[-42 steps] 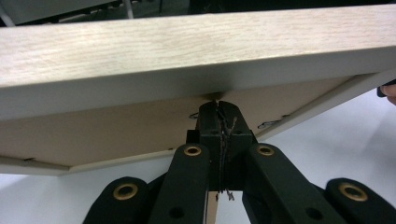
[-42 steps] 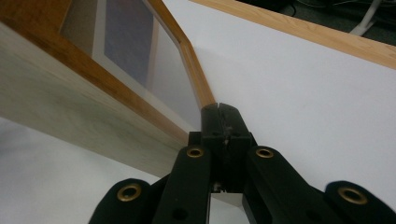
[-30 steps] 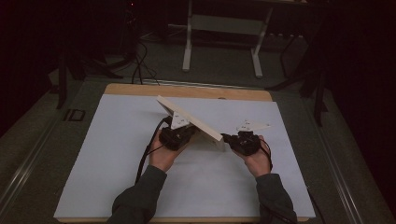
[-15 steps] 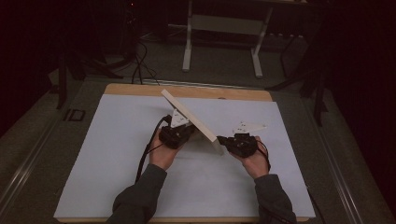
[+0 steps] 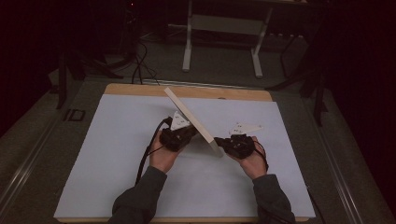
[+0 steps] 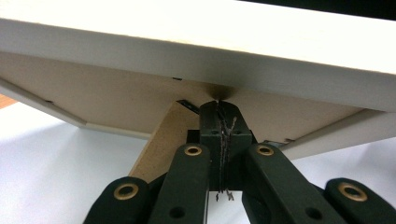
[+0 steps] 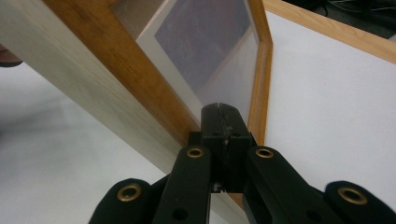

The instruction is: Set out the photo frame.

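A light wooden picture frame (image 5: pixel 191 119) stands tilted on edge over the white table cover (image 5: pixel 112 149), running from far left to near right between my two grippers. My left gripper (image 5: pixel 189 134) is behind it, jaws shut, tips against the frame's brown back (image 6: pixel 116 93) beside the fold-out stand (image 6: pixel 156 144). In its own view the left gripper (image 6: pixel 218 112) sits just under the frame's white rim (image 6: pixel 196 42). My right gripper (image 5: pixel 219 141) is shut at the frame's near end; the right gripper (image 7: pixel 223 114) touches the front by the glass (image 7: pixel 205 42) and wooden border (image 7: pixel 93 70).
The wooden tabletop edge (image 5: pixel 140 89) shows past the white cover. A metal stand (image 5: pixel 222 28) and cables (image 5: pixel 137 60) sit on the dark floor beyond the table. Both cables trail back along the person's sleeves (image 5: pixel 140 200).
The frame's near end has dropped toward the table and the frame stands steeper. The right gripper has shifted slightly left and nearer; the left has barely moved.
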